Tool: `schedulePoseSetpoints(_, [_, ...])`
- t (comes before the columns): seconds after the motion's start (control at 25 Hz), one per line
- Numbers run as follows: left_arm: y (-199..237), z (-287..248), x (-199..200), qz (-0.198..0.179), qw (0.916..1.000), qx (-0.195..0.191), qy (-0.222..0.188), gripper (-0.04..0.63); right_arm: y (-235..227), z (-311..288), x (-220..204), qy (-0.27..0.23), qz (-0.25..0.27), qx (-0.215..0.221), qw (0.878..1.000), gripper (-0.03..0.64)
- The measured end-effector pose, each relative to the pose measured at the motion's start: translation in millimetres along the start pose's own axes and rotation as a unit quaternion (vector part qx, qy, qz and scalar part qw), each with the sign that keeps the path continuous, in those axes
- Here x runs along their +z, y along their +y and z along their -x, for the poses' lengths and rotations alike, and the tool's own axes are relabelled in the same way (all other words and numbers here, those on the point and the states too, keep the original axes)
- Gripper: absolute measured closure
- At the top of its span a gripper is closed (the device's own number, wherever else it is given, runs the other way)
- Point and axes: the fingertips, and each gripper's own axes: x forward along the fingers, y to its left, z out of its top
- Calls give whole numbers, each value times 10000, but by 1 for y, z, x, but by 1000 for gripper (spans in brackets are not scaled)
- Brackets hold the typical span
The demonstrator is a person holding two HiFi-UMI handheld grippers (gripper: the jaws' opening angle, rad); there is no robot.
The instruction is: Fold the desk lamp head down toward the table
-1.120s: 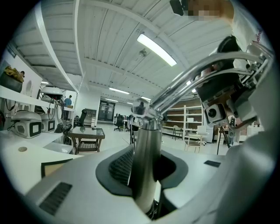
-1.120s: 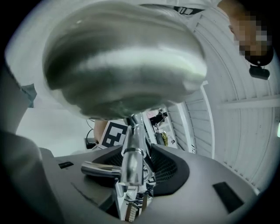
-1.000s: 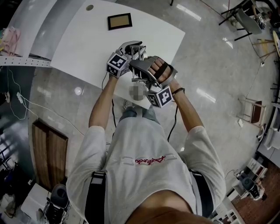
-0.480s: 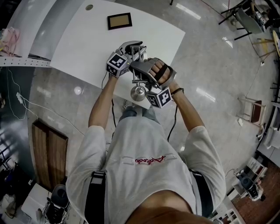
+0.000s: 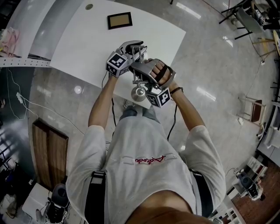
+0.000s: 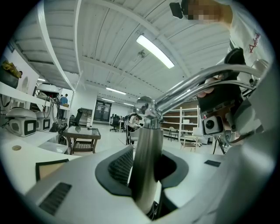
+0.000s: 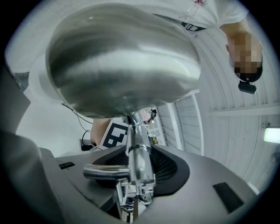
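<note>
A chrome desk lamp stands at the near edge of the white table [image 5: 83,41]. Its dome head [image 5: 139,92] [image 7: 122,61] hangs toward me. My left gripper [image 5: 136,52] [image 6: 146,175] is shut on the lamp's upright post [image 6: 144,153], below the ball joint [image 6: 144,105] where the arm [image 6: 197,83] branches off. My right gripper [image 5: 137,76] [image 7: 138,170] reaches in from the right. Its jaws are closing, and the pads hold the thin neck [image 7: 139,144] just behind the head. The lamp base is hidden under both hands.
A brown framed panel [image 5: 119,20] lies flat at the table's far side, with a round cable hole [image 5: 89,7] further back. Cables [image 5: 113,111] hang off the near table edge. Shiny floor surrounds the table, with chairs and stands at the right.
The right hand has turned slightly on the lamp. Both grippers stay where they were, and the left hand has not moved.
</note>
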Motion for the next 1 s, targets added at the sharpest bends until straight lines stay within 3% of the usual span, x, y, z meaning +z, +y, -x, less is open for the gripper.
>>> schedulePoseSetpoints(0.32, [2, 1, -3, -51, 10000, -31, 17, 460, 16, 2, 1, -129, 237, 65, 9996, 456])
schedulePoseSetpoints(0.84, [3, 0, -2, -23, 10000, -23, 36, 460, 19, 3, 0, -265, -112, 437, 9986, 454])
schedulePoseSetpoints(1.0, [0, 0, -3, 10, 10000, -6, 97, 460, 22, 6, -1, -105, 137, 510, 9985, 453])
